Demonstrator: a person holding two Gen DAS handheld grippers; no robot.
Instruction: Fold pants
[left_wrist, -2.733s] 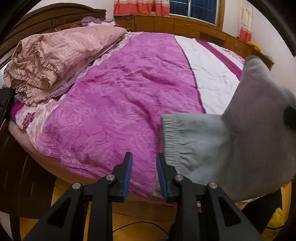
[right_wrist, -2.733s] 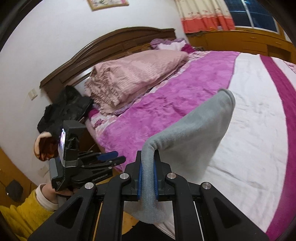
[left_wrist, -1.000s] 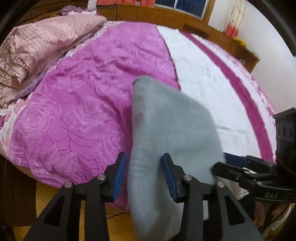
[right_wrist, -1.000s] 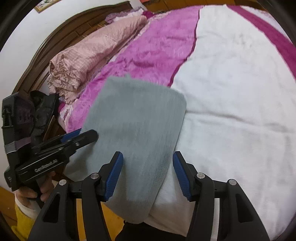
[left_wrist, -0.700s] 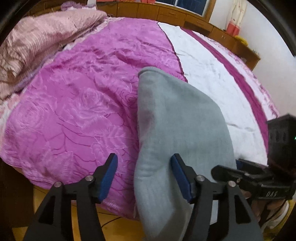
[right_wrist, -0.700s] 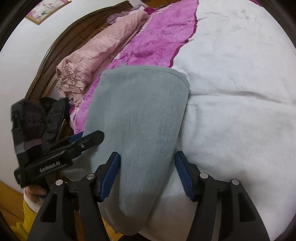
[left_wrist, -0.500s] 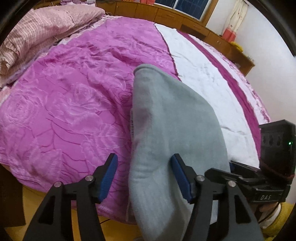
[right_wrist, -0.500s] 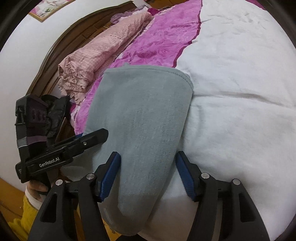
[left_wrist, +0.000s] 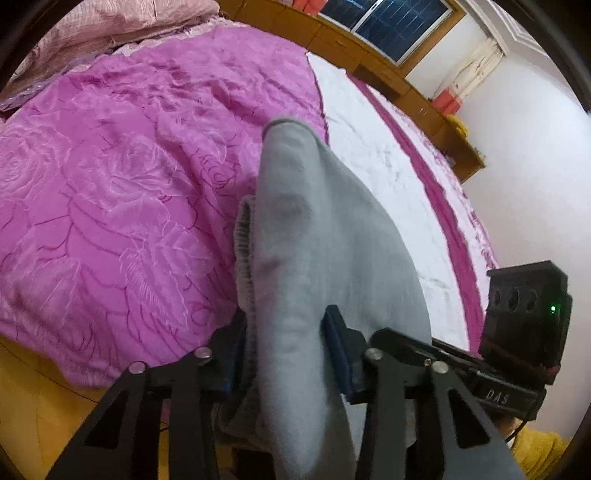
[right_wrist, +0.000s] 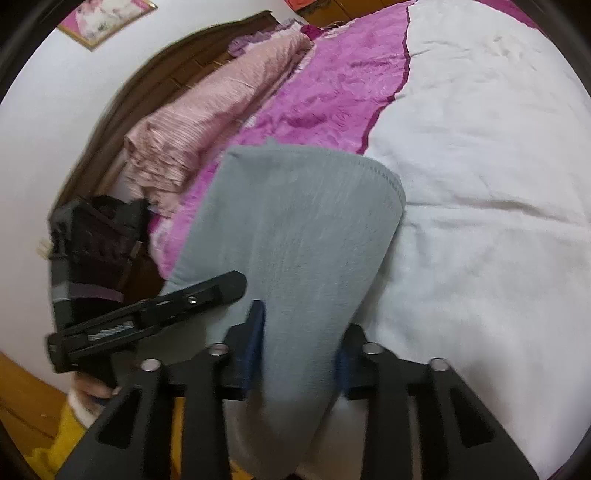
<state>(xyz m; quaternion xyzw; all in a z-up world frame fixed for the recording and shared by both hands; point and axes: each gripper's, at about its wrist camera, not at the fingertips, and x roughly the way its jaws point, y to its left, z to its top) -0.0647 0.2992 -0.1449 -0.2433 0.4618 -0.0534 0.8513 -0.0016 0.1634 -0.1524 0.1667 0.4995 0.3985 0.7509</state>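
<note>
Black left tool and right tool, blue pads, silver screws.

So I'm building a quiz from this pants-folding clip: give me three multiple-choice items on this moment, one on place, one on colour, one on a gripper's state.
1. Where do the pants lie?
A. On the floor
B. On the bed, across the seam between the magenta and white parts of the cover
C. On the pink pillow

2. What colour are the pants?
A. Grey
B. Black
C. Magenta

3. How is the left gripper set?
A. Far from the pants
B. Holding the pillow
C. Its fingers either side of a raised fold of the pants

Answers: 1 B, the right wrist view shows them across both colours; 2 A, plain grey fabric; 3 C, fabric fills the gap between its blue pads.
</note>
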